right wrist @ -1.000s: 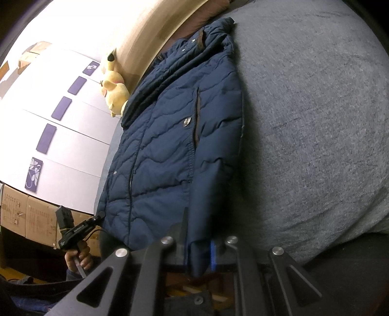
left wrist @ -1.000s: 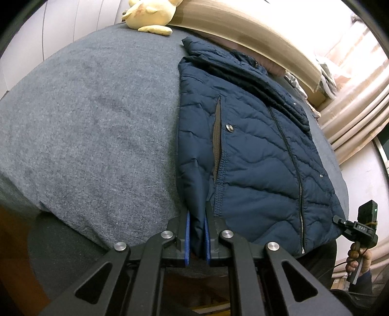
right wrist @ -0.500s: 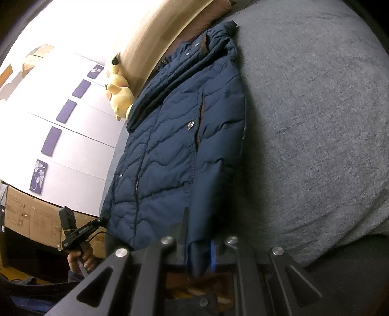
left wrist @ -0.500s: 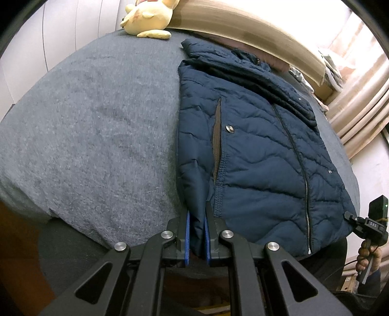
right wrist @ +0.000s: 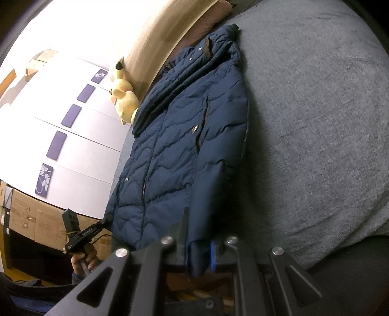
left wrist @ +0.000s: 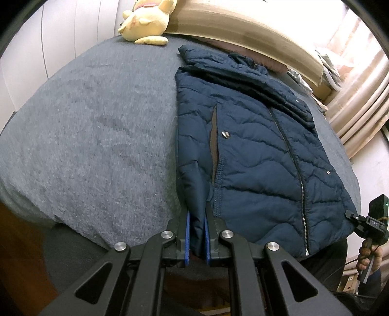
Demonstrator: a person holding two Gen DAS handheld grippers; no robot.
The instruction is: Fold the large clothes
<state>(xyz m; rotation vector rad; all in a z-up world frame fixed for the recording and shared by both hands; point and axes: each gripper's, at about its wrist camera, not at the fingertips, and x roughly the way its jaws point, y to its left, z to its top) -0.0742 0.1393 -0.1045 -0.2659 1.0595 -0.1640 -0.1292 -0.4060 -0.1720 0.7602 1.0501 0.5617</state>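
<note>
A navy quilted jacket (left wrist: 252, 150) lies front up on a grey bed (left wrist: 92, 136), collar toward the headboard. It also shows in the right wrist view (right wrist: 180, 150). My left gripper (left wrist: 196, 239) is shut on the jacket's bottom hem at its left corner. My right gripper (right wrist: 199, 252) is shut on the hem at the opposite bottom corner. Each gripper shows in the other's view, held at the hem: the right one (left wrist: 372, 226) and the left one (right wrist: 82, 235).
A yellow plush toy (left wrist: 145, 21) sits at the head of the bed by the wooden headboard (left wrist: 243, 31). Curtains (left wrist: 359, 97) hang at the right. White wall panels (right wrist: 80, 136) and cardboard boxes (right wrist: 29, 218) stand beyond the bed's left side.
Both grippers have drawn back toward the foot of the bed with the hem; the jacket looks stretched flatter and sits lower in both views.
</note>
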